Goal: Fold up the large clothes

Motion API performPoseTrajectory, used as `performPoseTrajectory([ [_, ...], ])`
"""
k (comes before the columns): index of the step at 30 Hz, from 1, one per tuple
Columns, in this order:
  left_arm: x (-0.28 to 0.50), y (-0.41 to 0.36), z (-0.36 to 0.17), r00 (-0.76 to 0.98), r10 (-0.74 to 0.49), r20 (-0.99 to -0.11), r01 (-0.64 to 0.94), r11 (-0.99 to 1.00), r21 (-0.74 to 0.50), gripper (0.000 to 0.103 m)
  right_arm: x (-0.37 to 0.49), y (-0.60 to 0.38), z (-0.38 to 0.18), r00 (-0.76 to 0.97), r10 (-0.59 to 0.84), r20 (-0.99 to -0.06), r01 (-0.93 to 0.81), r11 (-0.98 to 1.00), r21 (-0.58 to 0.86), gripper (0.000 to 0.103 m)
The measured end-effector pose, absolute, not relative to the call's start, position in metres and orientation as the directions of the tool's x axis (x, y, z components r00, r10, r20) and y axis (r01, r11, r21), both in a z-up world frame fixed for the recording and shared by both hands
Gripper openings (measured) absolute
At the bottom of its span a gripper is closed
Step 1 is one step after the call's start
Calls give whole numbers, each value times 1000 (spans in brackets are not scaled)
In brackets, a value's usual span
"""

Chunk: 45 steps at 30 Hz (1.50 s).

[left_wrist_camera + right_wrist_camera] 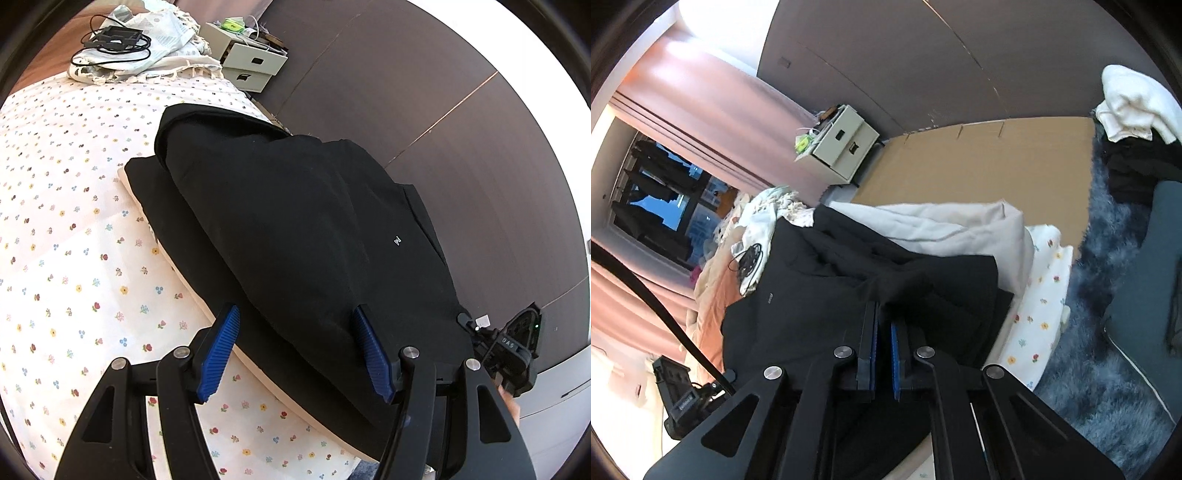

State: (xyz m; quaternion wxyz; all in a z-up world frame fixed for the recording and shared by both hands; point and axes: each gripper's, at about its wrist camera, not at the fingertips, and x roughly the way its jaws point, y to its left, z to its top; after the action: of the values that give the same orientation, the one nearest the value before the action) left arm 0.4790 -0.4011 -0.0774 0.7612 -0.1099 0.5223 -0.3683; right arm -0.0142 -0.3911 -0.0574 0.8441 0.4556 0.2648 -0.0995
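A large black garment lies partly folded on a beige cloth over the flowered bed sheet. My left gripper is open just above the garment's near edge, its blue pads apart and holding nothing. In the right wrist view my right gripper is shut on a lifted fold of the black garment, which bunches up between the blue pads. The beige cloth shows behind it. The other gripper appears at the garment's right edge.
A white throw with a black cable and box lies at the bed's far end. A beige drawer unit stands by the dark wall. Flat cardboard, a blue shaggy rug and piled clothes are on the floor.
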Motion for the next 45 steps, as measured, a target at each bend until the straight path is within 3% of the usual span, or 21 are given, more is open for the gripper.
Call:
performPoseTrajectory([
  [3, 475, -401, -69, 175, -674, -717, 465, 699, -544, 64, -16, -392, -38, 839, 90, -537, 404, 559, 724, 5],
  [6, 468, -395, -54, 194, -689, -698, 477, 688, -547, 64, -3, -392, -20, 827, 66, -558, 416, 597, 686, 16],
  [8, 460, -390, -39, 215, -699, -682, 491, 681, -544, 66, -8, -385, -7, 834, 60, -549, 399, 622, 674, 37],
  [9, 456, -387, -32, 225, -703, -674, 502, 677, -539, 68, -13, -381, 2, 840, 53, -540, 387, 637, 666, 60],
  [10, 452, -385, -25, 233, -705, -670, 512, 675, -532, 69, -17, -377, 6, 844, 44, -535, 382, 650, 657, 75],
  [13, 435, -378, -1, 262, -704, -660, 543, 673, -502, 76, -29, -364, 22, 846, 23, -533, 372, 690, 621, 76],
  [17, 410, -359, 29, 306, -710, -634, 566, 672, -479, 94, -45, -349, 43, 837, 6, -547, 372, 727, 577, 78],
  [23, 364, -317, 71, 425, -703, -570, 599, 691, -405, 96, -80, -319, 60, 845, -67, -531, 388, 760, 522, 89],
  [25, 349, -302, 83, 473, -687, -551, 594, 711, -377, 101, -89, -311, 62, 849, -86, -522, 391, 767, 509, 103],
  [26, 340, -293, 90, 489, -687, -537, 594, 713, -372, 103, -96, -306, 65, 853, -94, -514, 391, 767, 509, 103],
  [45, 191, -173, 150, 607, -636, -476, 612, 757, -230, 103, -206, -203, 74, 887, -126, -445, 338, 834, 436, 103],
])
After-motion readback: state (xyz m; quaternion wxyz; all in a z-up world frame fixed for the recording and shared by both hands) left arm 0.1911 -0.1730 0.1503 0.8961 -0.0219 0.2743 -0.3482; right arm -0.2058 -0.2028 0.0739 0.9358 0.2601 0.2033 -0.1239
